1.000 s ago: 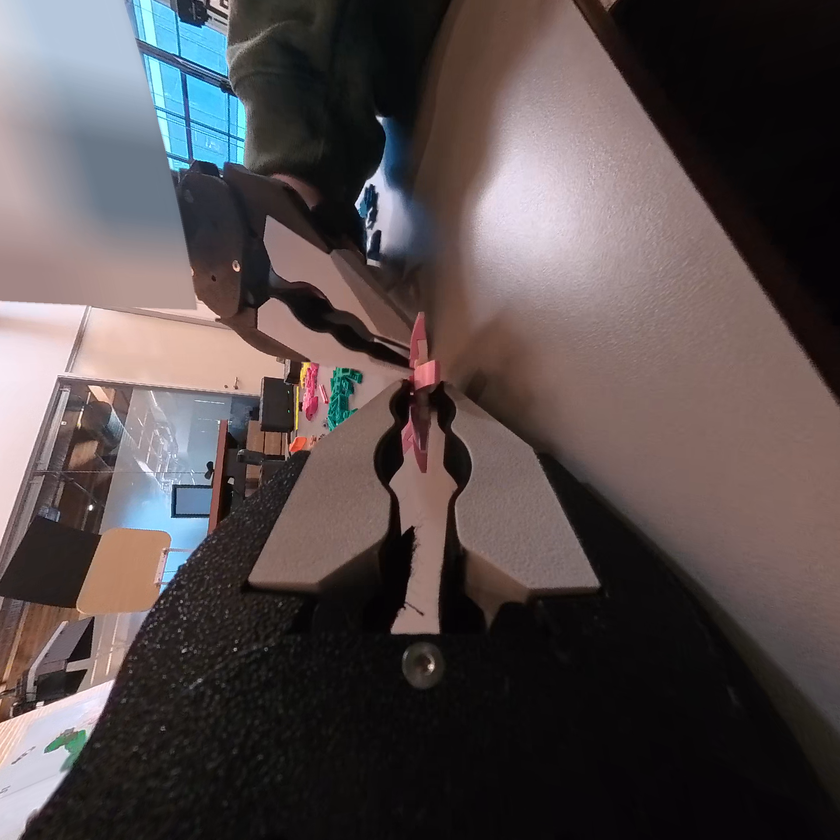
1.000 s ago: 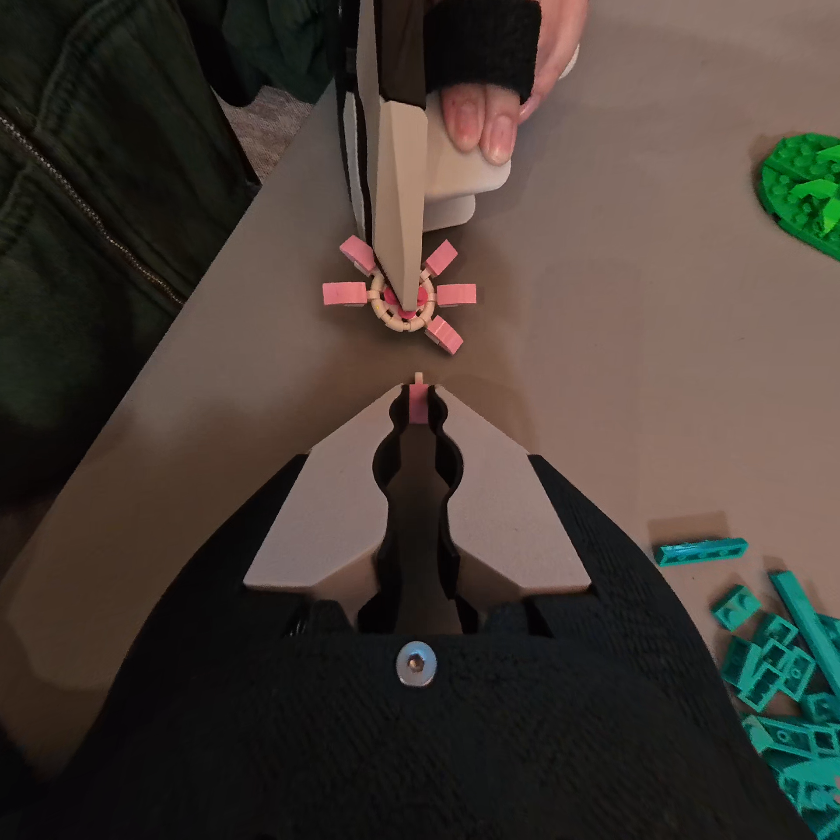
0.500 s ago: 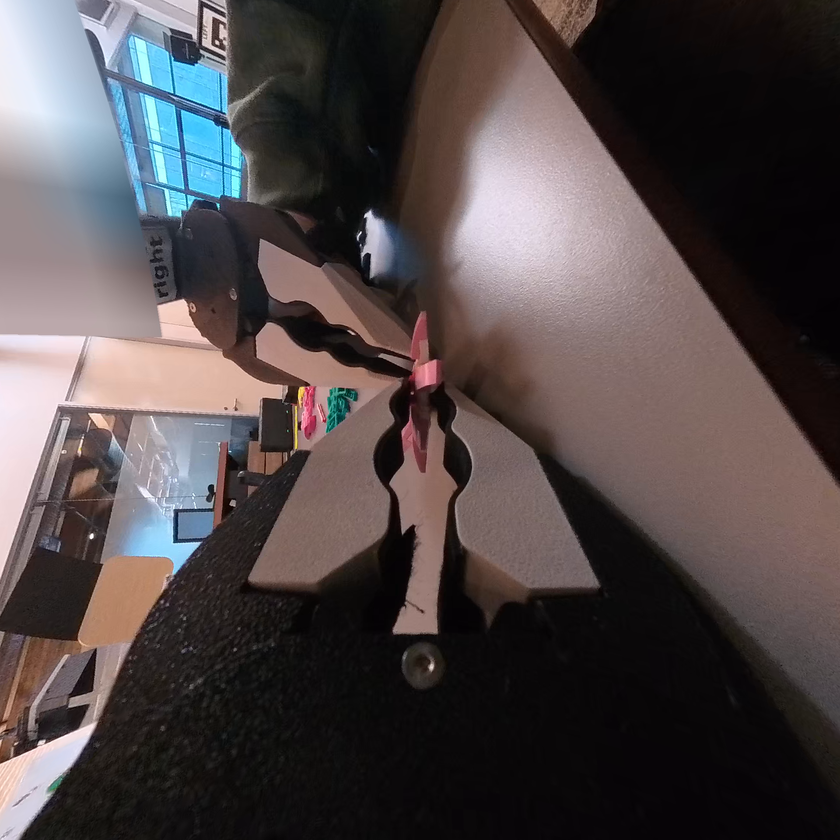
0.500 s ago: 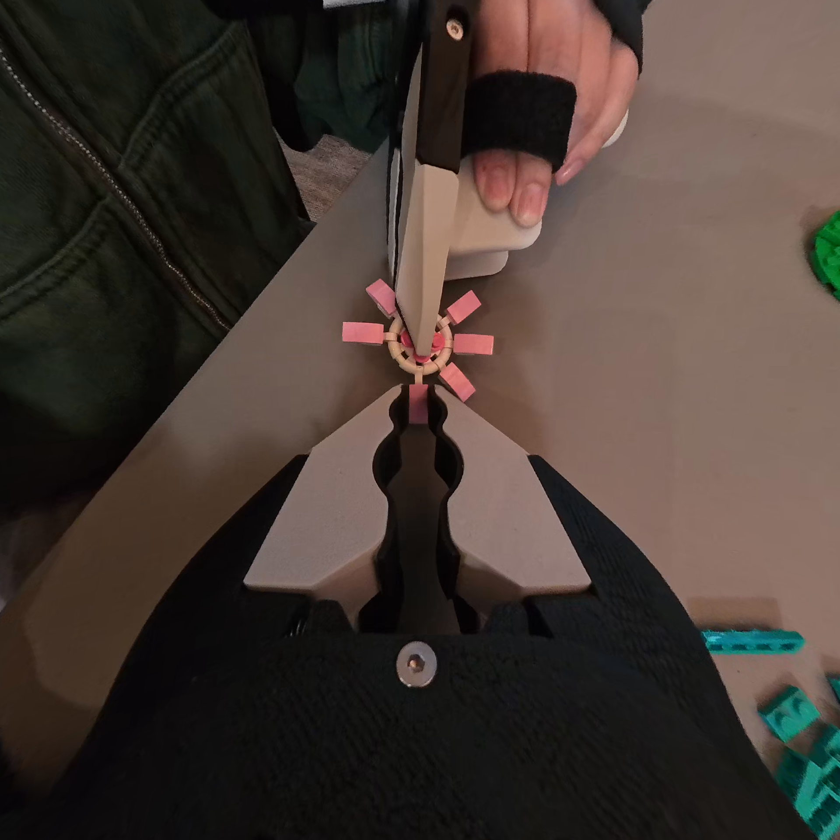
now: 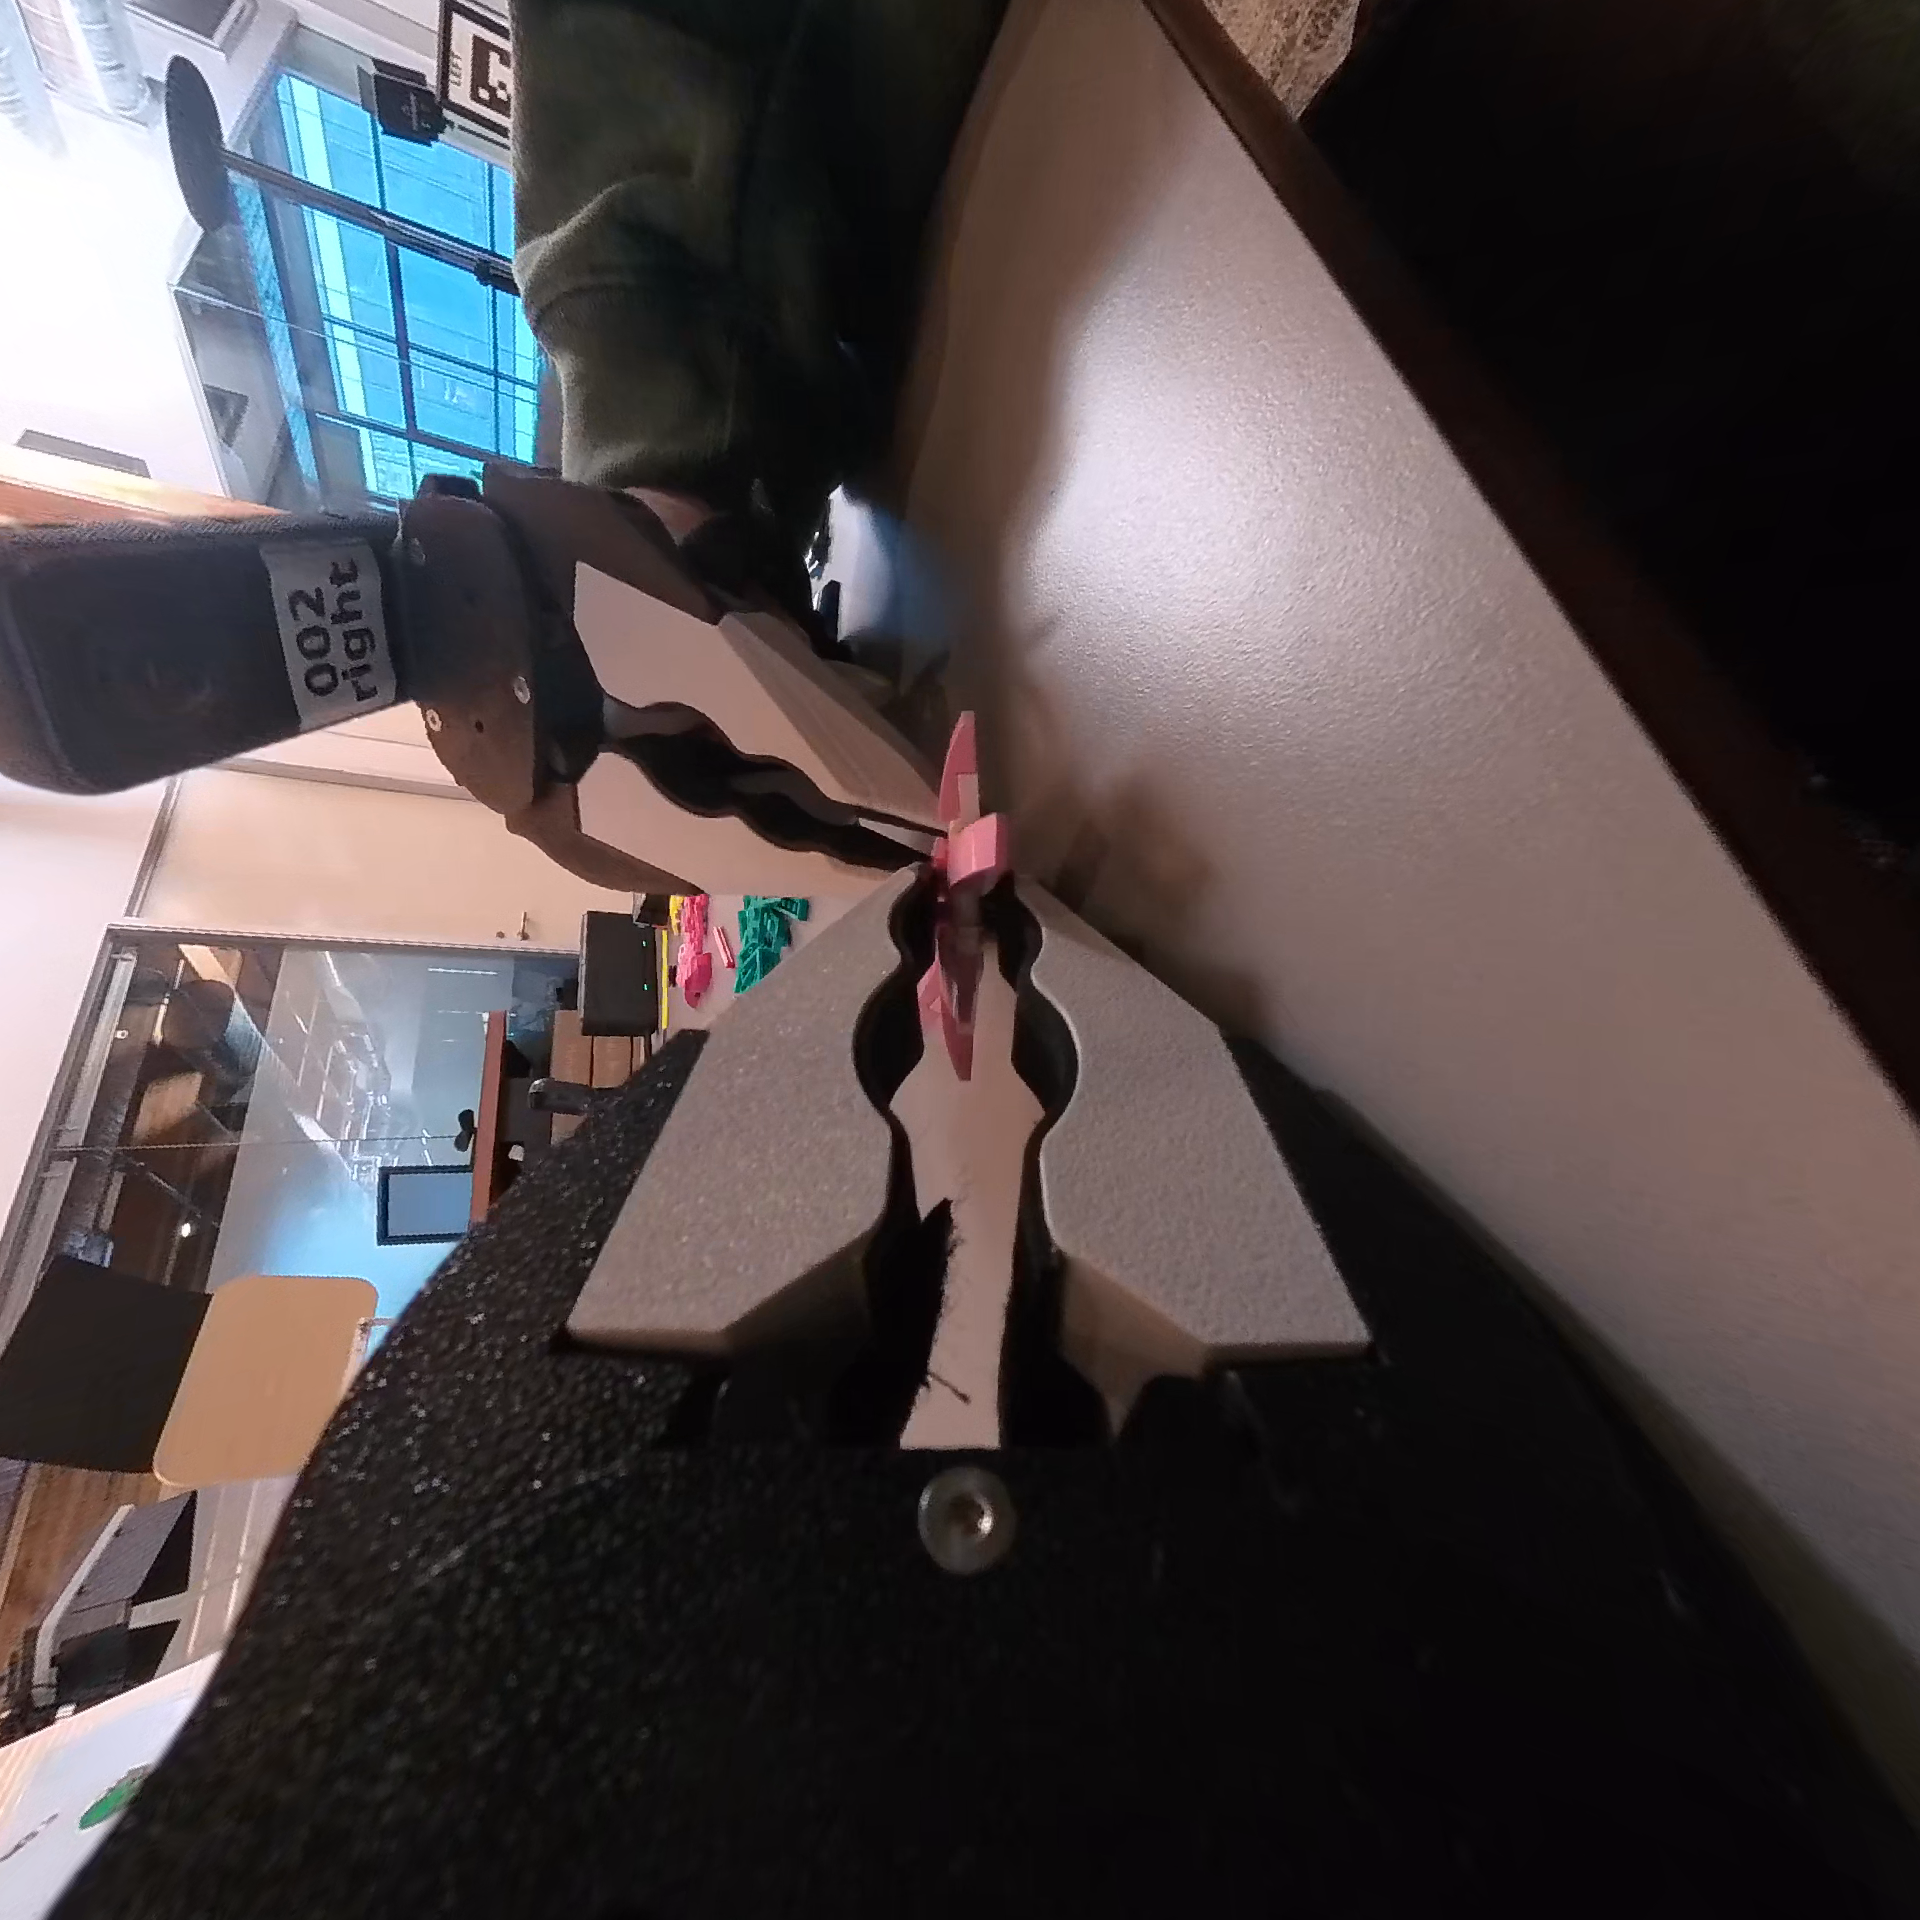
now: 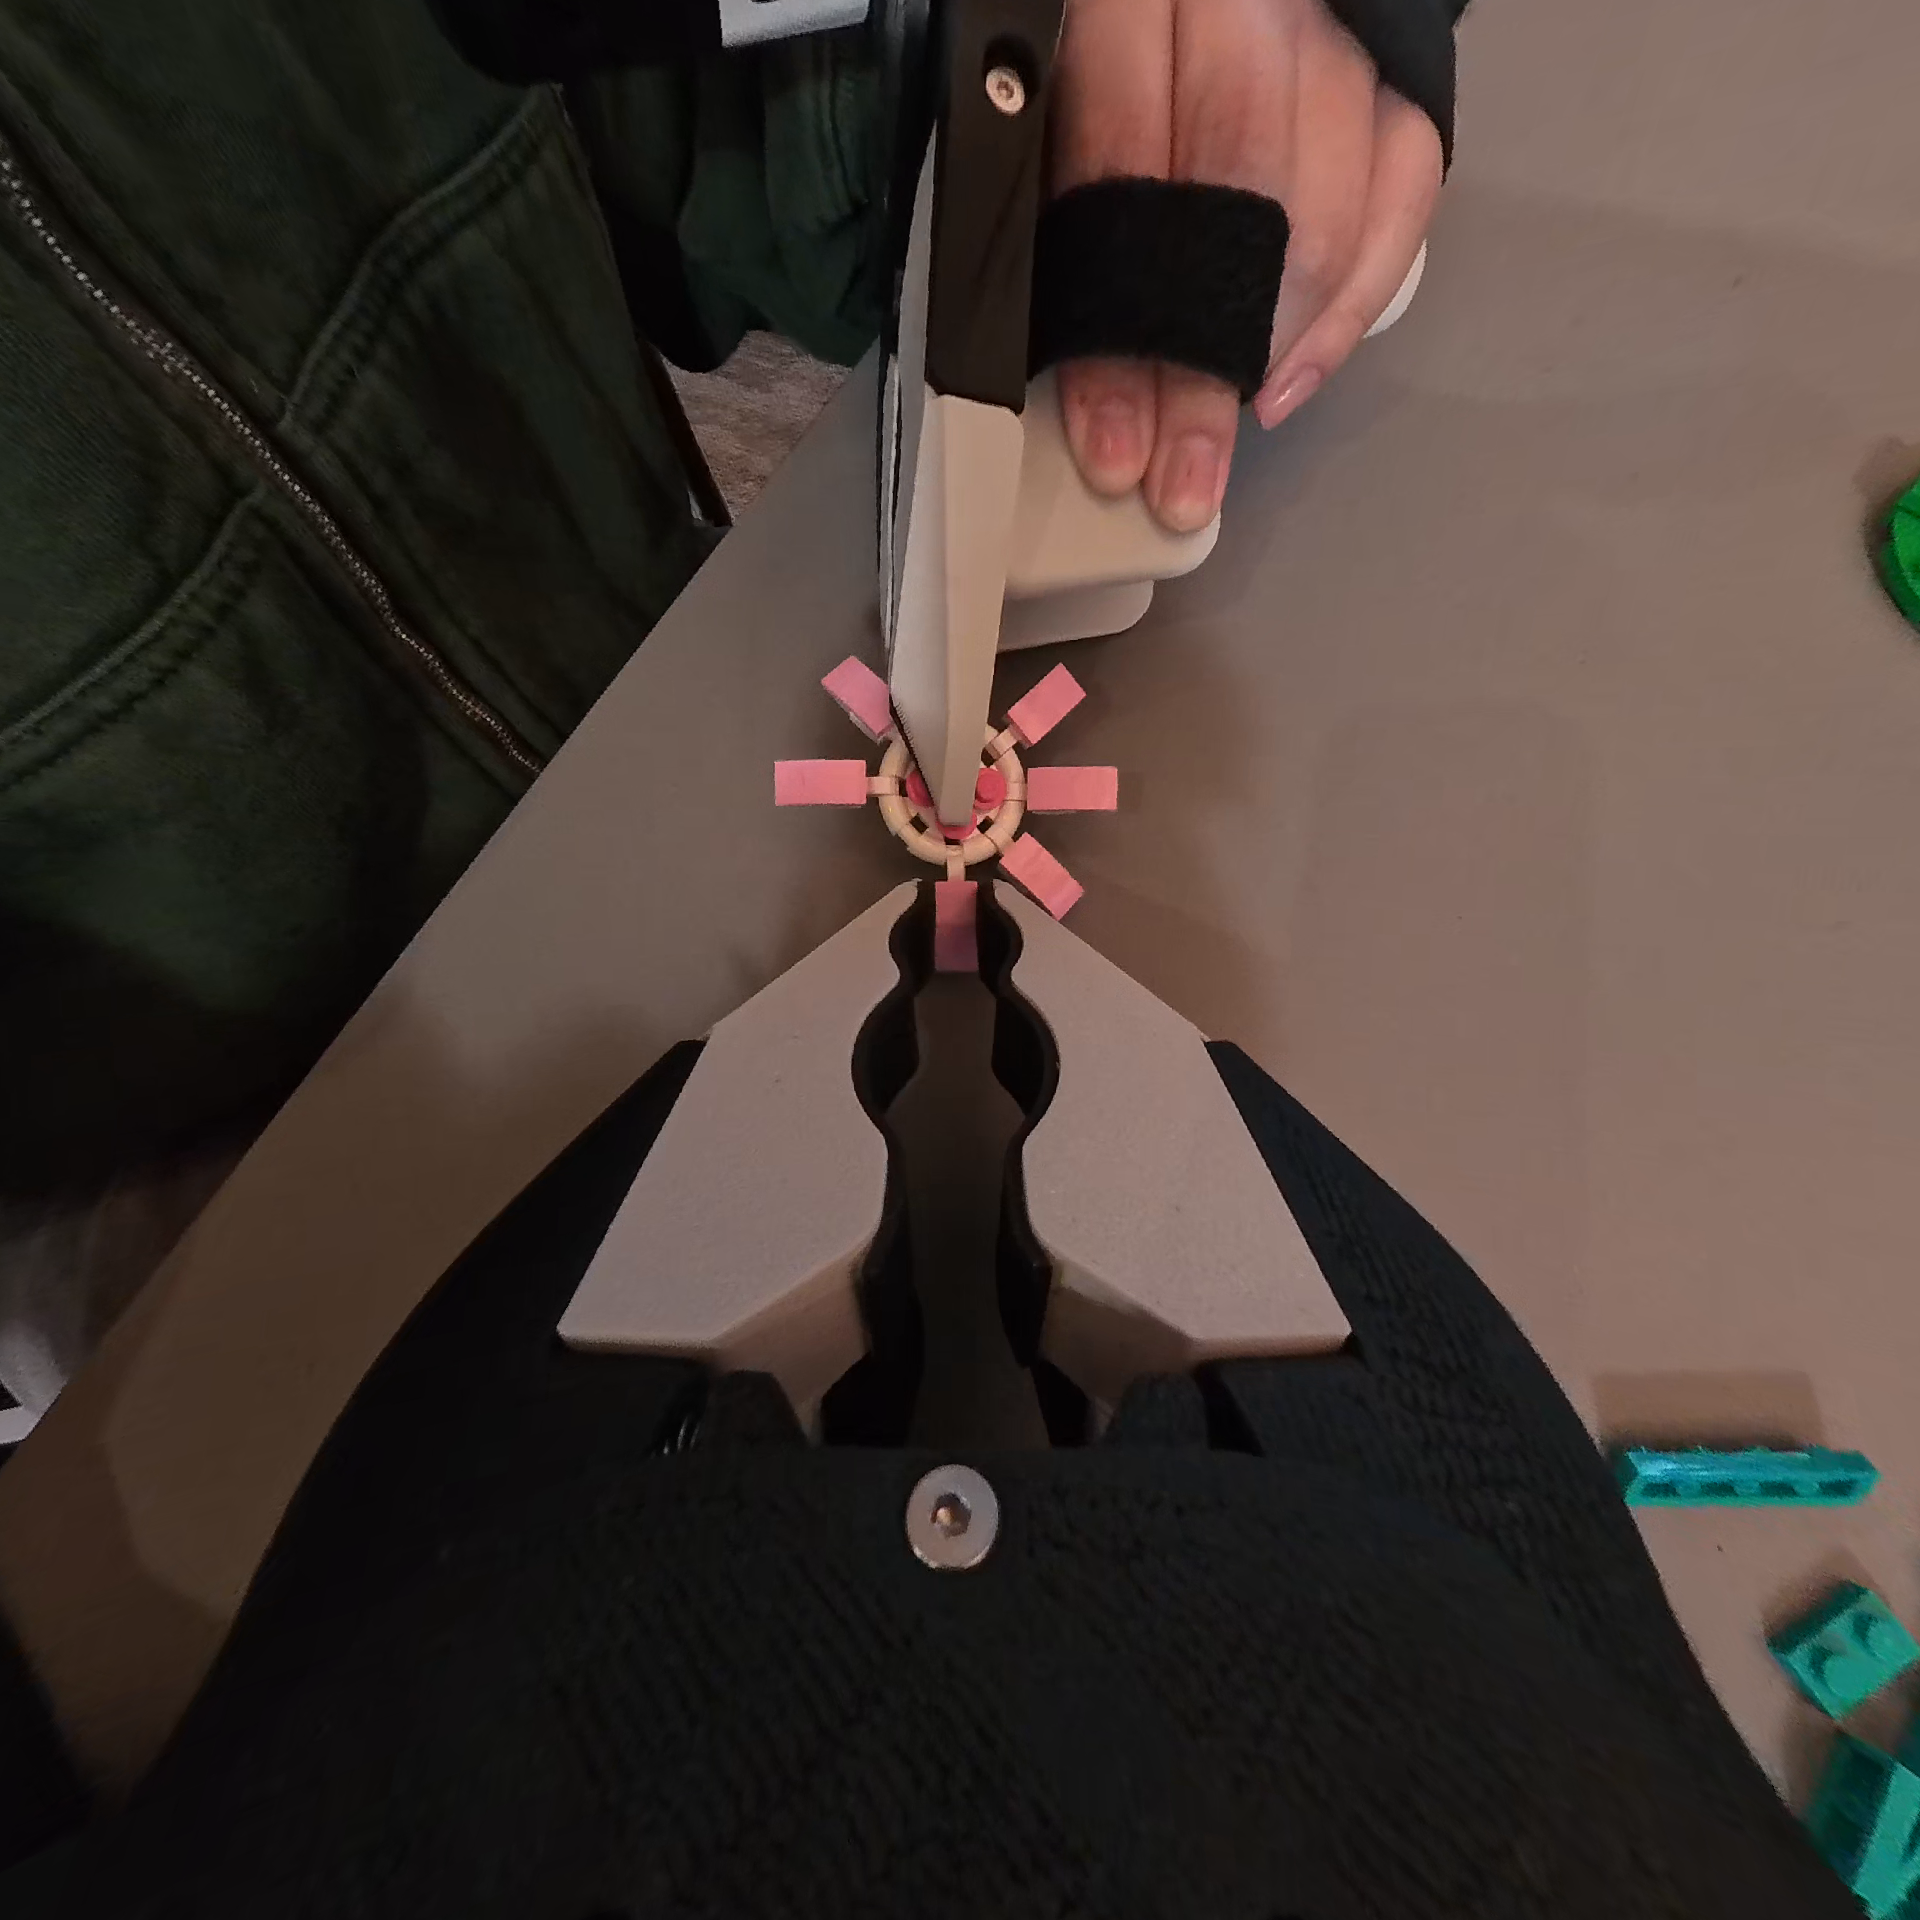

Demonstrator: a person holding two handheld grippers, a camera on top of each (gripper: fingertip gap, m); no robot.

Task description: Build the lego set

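Petal [image 6: 956, 923] sits between right gripper [image 6: 957, 894] jaws — touching flower ring [image 6: 948, 821].

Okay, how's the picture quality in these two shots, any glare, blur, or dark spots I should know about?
Left wrist view: rolled sideways, bright windows wash out the background, a soft sheen on the table, dark upper right corner, a blurred smear behind the flower. Right wrist view: dim, even light, the flower sharp, soft shadows under the claws, teal bricks bent at the wide-angle edge.
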